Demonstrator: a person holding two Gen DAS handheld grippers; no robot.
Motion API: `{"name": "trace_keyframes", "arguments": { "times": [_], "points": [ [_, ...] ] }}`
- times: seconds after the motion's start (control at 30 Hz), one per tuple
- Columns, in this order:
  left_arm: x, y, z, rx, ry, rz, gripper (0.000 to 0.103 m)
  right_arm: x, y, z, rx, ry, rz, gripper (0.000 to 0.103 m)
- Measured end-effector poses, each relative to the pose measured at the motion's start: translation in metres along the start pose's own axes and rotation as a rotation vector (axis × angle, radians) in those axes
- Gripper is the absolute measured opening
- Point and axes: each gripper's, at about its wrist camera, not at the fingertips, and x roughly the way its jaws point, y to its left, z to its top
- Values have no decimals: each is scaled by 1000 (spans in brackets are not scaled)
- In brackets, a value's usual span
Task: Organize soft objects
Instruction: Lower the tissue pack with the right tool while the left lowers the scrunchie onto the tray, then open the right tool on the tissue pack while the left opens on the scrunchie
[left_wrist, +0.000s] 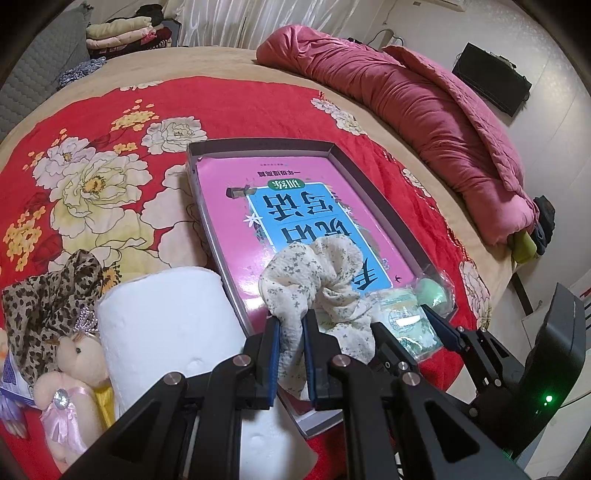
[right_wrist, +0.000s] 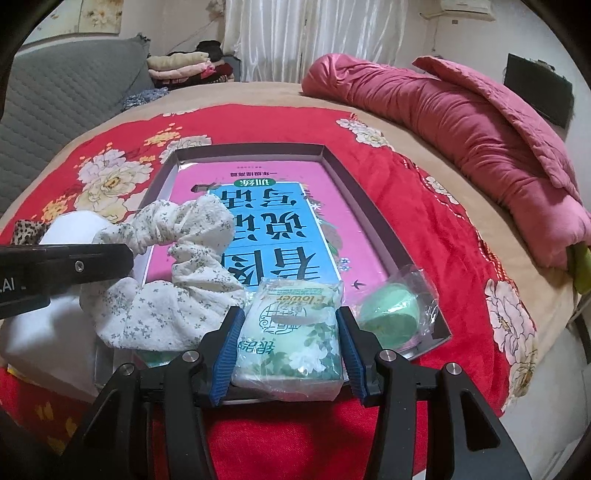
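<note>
Blue-padded fingers (left_wrist: 274, 354) of the left gripper (left_wrist: 291, 347) are pinched tight on a fold of the floral scrunchie (left_wrist: 317, 280), which droops over the near-left part of the shallow box (left_wrist: 258, 142) lying on the red flowered bedspread (left_wrist: 92, 122). At the far left, outside the box, sit a leopard-print scrunchie (left_wrist: 44, 302), a small plush doll (left_wrist: 70, 369) in a pink dress and a white toilet-paper roll (left_wrist: 162, 325); these look like the pieces still waiting to be put away. Inside the box a pink-and-blue children's book (right_wrist: 258, 206) lies flat as the floor everything rests on.

Moving right, the right gripper (right_wrist: 288, 350) has its pads on either side of a pack of pocket tissues (right_wrist: 291, 332) at the near edge of the box. They appear to touch its wrapper, so I read it as grasped, probably about to be set down. Just beside it, in the near-right corner of the box, rests a green ball in a clear bag (right_wrist: 391, 314), which already seems placed.

My judgement: roughly half done. One item is settled, two are in the grippers over the box, and three remain on the bedspread.
</note>
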Motion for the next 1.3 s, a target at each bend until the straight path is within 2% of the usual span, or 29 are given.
{"name": "trace_keyframes", "arguments": {
  "times": [0.13, 0.23, 0.43, 0.53, 0.7, 0.87, 1.03, 1.17, 1.3],
  "points": [
    [0, 0, 0, -2, 0, 2, 12, -1, 0, 0, 2, -1, 5, 54],
    [-2, 0, 0, -9, -8, -4, 12, -1, 0, -1, -2, 2, 3, 62],
    [-3, 0, 0, -8, -7, -3, 12, -5, -1, -2, -9, -8, -10, 67],
    [-2, 0, 1, -9, -6, -5, 12, -14, -5, -1, 3, -41, -14, 75],
    [1, -3, 1, -1, 2, -4, 12, -27, -13, 0, 32, -87, -33, 75],
    [5, -7, 3, 17, 7, 9, 12, -31, -18, 0, 51, -95, -58, 75],
    [7, -14, 2, 51, 16, 30, 20, -36, -22, 0, 66, -110, -70, 75],
    [6, -17, 1, 59, 19, 16, 24, -41, -16, 2, 51, -141, -17, 75],
    [5, -16, 1, 58, 27, -4, 28, -32, 0, 4, -11, -115, 11, 75]
  ]
}}
